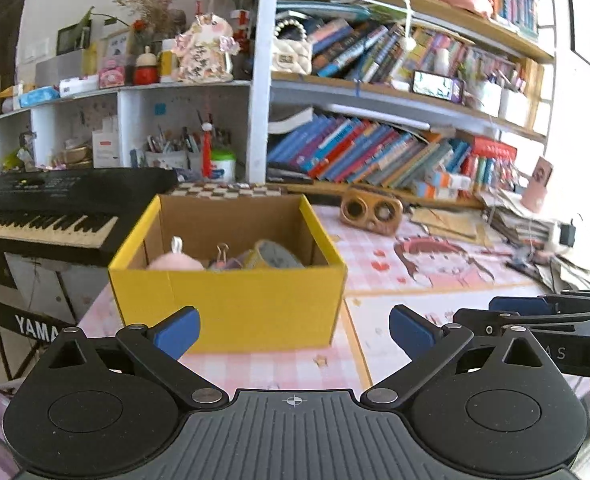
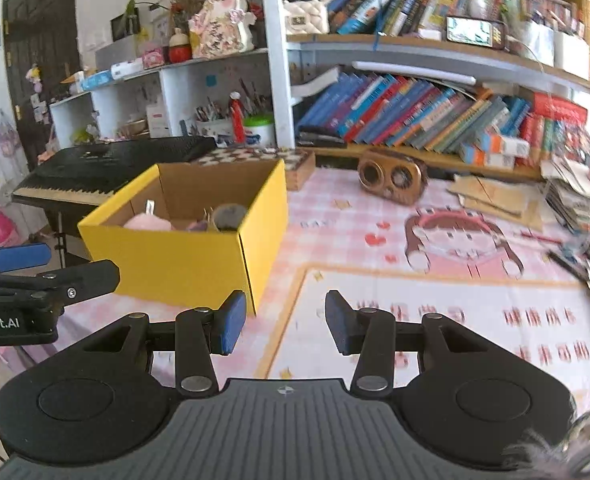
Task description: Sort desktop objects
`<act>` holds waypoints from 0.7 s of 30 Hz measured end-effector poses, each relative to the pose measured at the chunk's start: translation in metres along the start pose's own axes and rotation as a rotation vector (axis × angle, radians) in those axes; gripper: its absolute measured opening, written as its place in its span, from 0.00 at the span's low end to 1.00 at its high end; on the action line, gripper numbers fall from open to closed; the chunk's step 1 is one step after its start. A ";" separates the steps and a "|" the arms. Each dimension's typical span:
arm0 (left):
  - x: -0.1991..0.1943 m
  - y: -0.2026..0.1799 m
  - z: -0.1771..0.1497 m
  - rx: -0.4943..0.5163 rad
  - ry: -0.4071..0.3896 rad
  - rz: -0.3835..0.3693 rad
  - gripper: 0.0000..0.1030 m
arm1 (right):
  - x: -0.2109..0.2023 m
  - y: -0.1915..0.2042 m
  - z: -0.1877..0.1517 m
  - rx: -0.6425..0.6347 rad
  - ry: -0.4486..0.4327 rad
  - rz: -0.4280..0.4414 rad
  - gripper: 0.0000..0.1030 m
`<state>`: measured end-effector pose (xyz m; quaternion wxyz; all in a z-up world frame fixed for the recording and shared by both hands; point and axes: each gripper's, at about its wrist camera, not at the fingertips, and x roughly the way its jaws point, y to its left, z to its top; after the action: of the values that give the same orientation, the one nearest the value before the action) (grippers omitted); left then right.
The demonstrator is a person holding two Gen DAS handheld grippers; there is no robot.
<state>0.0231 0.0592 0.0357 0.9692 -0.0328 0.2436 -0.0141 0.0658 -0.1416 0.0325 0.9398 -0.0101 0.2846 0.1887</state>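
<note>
**Both grippers empty beside the filled yellow box**

Two grippers are held just in front of the yellow box (image 1: 227,292), which serves as the landmark on the pink desk mat (image 2: 415,320). The left gripper (image 1: 293,330) is seen with its blue pads spread wide and nothing between them, aimed at the near wall of the box. The right gripper (image 2: 281,322) is likewise held with its jaws parted and empty, pointed just to the right of the box's near corner.

Inside the box, a pink plush item (image 1: 175,262), a binder clip (image 1: 223,250) and a roll of tape (image 1: 273,256) are seen lying together; in the right wrist view a grey fuzzy ball (image 2: 229,216) is also shown there. Sorting appears largely done, judged from how bare the mat is near the box.

Beyond the box, a brown speaker (image 2: 393,178) is set well apart, near the bookshelf (image 1: 395,92), and loose pens (image 2: 563,248) are scattered at the far right of the mat.

Several risks can be judged from here. The light cardboard box could be shoved or tipped if it is struck by either gripper during a reach across it. The two tools are held close together, so a collision could be caused by crossing paths. The thin pens could be pinched poorly and dropped.
</note>
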 end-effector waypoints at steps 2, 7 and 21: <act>-0.003 -0.003 -0.007 0.007 0.011 0.006 0.99 | -0.004 0.001 -0.010 -0.002 0.015 -0.008 0.40; -0.005 -0.009 -0.024 0.024 0.044 0.019 0.99 | -0.014 0.001 -0.028 -0.008 0.038 -0.032 0.40; -0.008 -0.022 -0.039 0.048 0.109 0.066 0.99 | -0.027 -0.008 -0.055 0.027 0.084 -0.067 0.41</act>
<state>-0.0025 0.0357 0.0070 0.9549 -0.0004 0.2966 0.0103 0.0190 -0.1652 -0.0003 0.9329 -0.0150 0.3259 0.1525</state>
